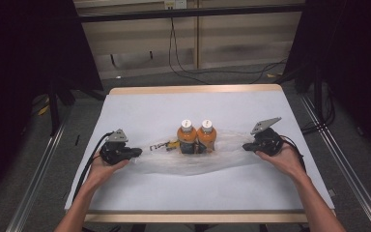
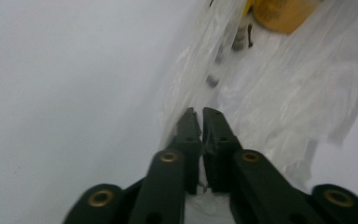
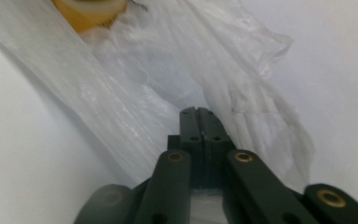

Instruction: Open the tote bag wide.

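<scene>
The clear plastic bag stretches lengthwise between the left claw and right claw, each pinching one end, with two orange bottles midway between them.

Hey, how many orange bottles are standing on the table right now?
2. The left bottle and the right bottle stand upright side by side, touching, mid-table on the clear plastic bag. Folds of the bag could hide something smaller.

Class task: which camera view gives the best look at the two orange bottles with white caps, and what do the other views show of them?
The high view: both orange bottles with white caps stand upright, side by side, whole. The left gripper view and the right gripper view each catch just a blurred orange piece at the top edge, behind the clear plastic bag.
</scene>
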A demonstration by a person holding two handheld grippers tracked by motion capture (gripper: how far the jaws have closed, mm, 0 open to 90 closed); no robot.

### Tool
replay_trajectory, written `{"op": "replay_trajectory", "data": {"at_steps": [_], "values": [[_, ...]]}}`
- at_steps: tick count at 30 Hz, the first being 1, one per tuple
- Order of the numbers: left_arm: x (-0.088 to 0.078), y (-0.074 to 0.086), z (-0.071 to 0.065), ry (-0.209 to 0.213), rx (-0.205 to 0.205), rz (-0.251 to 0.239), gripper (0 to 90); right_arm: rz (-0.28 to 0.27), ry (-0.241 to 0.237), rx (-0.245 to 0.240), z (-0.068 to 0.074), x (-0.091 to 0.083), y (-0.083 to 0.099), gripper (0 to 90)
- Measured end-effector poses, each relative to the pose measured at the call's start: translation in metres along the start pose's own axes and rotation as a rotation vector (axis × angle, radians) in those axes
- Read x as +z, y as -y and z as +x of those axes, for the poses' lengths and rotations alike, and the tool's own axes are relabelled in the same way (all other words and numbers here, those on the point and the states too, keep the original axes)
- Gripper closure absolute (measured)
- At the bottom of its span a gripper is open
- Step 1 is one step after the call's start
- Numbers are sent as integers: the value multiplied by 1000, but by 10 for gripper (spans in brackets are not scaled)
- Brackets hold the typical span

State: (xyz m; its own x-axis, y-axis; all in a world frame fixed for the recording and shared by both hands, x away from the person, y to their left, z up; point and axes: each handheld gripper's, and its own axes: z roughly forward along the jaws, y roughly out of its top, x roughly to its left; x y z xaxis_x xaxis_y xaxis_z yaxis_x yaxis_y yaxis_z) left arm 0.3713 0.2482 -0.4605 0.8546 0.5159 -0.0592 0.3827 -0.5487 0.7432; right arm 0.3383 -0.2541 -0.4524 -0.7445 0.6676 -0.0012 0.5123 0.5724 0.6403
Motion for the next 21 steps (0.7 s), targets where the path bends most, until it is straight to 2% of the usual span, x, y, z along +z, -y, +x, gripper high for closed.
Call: {"op": "replay_trajectory", "data": {"at_steps": [3, 4, 6, 7, 9, 12, 14, 18, 21], "values": [[-1, -7, -6, 1, -6, -29, 707, -69, -29, 1, 2, -6, -4, 786], [-2, -9, -8, -10, -3, -37, 687, -86, -42, 8, 3, -7, -6, 749], [-5, -13, -12, 5, 0, -59, 630, -127, -67, 12, 5, -12, -9, 715], [-6, -14, -13, -1, 5, -68, 617, -143, -84, 10, 6, -14, -10, 695], [-9, -18, -14, 6, -5, -104, 584, -173, -93, 17, 8, -19, -13, 665], [-13, -22, -16, 3, -18, -133, 473, -190, -98, 9, 12, -25, -17, 649], [-15, -25, -17, 5, -28, -160, 469, -196, -98, 4, 14, -26, -20, 659], [-20, -31, -19, 37, -41, -220, 412, -215, -115, 1, 20, -27, -29, 670], [-20, -34, -22, 41, -40, -229, 374, -210, -129, -9, 23, -24, -34, 667]]}}
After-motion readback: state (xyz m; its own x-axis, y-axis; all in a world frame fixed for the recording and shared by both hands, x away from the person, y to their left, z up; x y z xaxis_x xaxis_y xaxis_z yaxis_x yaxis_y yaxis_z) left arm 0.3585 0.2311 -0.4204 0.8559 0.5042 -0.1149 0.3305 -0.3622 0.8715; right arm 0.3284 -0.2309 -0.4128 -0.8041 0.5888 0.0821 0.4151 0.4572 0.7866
